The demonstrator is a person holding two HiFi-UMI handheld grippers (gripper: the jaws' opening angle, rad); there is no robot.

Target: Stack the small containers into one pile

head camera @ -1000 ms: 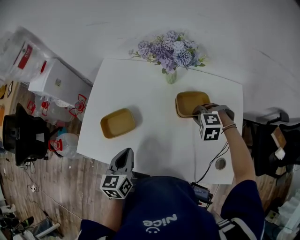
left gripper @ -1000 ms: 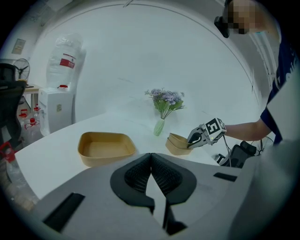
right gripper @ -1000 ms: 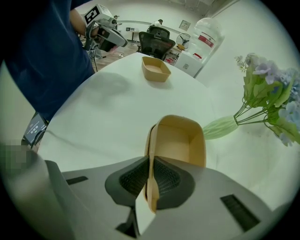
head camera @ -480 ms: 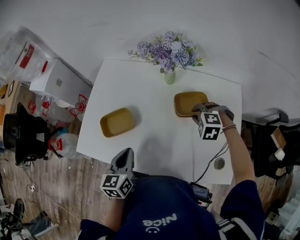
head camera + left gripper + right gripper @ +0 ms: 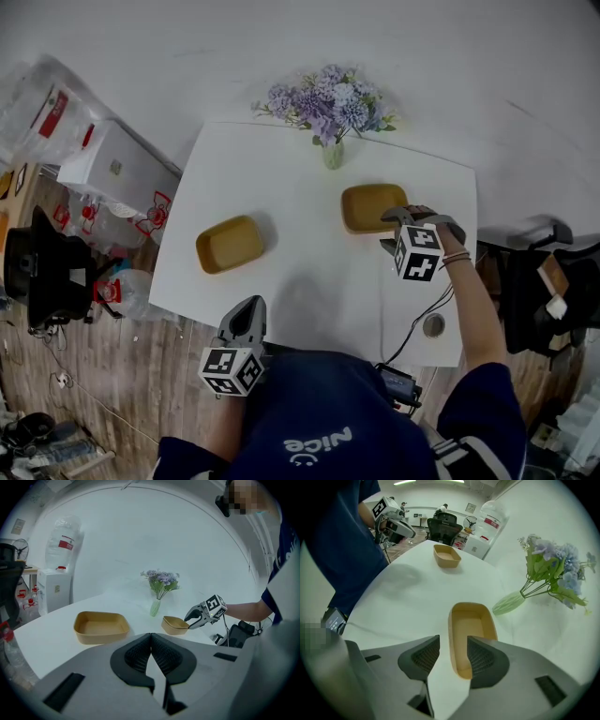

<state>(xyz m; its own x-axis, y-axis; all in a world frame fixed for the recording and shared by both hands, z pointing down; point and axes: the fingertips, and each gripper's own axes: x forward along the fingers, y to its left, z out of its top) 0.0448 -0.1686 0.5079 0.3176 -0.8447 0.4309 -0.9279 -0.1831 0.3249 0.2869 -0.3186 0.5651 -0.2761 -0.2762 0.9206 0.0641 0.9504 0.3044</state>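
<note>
**Right tongs letting go, two containers not yet stacked**

The right-hand container (image 5: 367, 204) sits flat on the white table (image 5: 309, 281), just in front of the flower vase (image 5: 333, 155). The left-hand container (image 5: 230, 244) sits well apart from it, across the tabletop. No pile yet, so I'd say the stacking is hardly begun.

The right gripper (image 5: 452, 645) is at the right-hand container's near end. Its jaws straddle the rim wall, one inside the tub and one outside. They're spreading wide at this moment and the pads look clear of the wall. To my eye that's a release, with the tub left resting on the table.

The left gripper (image 5: 151, 638) hangs back off the table's near edge. Its jaws are pressed together with nothing between them, and it looks to be waiting its turn.
</note>
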